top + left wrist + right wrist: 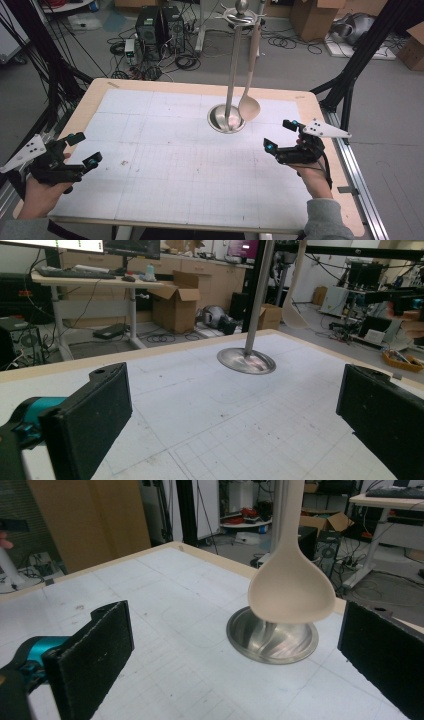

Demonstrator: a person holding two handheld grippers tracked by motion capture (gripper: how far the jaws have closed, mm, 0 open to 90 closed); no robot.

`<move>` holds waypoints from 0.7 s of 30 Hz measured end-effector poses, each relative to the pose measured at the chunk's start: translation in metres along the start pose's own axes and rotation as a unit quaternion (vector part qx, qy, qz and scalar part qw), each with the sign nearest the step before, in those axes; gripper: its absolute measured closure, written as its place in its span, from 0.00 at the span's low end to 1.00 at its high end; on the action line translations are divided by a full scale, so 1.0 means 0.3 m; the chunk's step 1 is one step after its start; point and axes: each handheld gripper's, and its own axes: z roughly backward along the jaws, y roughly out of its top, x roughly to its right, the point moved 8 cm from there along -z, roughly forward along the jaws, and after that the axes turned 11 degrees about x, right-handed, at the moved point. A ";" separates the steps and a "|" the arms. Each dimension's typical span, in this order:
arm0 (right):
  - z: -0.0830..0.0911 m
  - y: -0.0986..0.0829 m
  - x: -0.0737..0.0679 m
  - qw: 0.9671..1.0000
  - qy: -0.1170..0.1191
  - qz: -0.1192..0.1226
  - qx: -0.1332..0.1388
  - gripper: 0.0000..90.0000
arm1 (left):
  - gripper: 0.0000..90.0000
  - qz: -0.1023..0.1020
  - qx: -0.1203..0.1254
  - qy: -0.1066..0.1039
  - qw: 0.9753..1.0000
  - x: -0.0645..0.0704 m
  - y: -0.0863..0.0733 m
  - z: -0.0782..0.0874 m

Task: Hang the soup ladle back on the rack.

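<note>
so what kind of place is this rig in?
Looks like a lab or workshop: computer towers with tangled cables on the floor, cardboard boxes, and a desk with monitors behind the gridded table.

No readable text, label, brand or number on anything in view

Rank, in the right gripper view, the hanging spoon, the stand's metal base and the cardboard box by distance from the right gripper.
1. spoon, hanging just ahead.
2. metal base, behind the spoon on the table.
3. cardboard box, on the floor past the table edge.
</note>
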 end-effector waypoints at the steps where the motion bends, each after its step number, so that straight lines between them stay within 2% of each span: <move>1: 0.007 -0.009 -0.002 1.000 0.000 -0.003 0.001 0.00 | 0.02 -0.002 -0.002 0.000 1.000 -0.001 -0.003 -0.002; 5: 0.036 -0.048 -0.009 1.000 0.006 -0.002 0.001 0.00 | 0.02 -0.007 -0.005 0.001 1.000 0.006 -0.007 -0.008; 8: 0.052 -0.085 -0.009 1.000 0.014 -0.004 -0.008 0.00 | 0.02 -0.016 -0.014 -0.006 1.000 0.024 -0.015 -0.020; 11: 0.071 -0.122 0.004 1.000 0.010 -0.013 -0.012 0.00 | 0.02 -0.018 -0.017 -0.013 1.000 0.037 -0.021 -0.029; 21: 0.184 -0.138 0.049 1.000 -0.004 -0.027 0.015 0.00 | 0.02 -0.018 -0.015 -0.006 1.000 0.024 -0.022 -0.022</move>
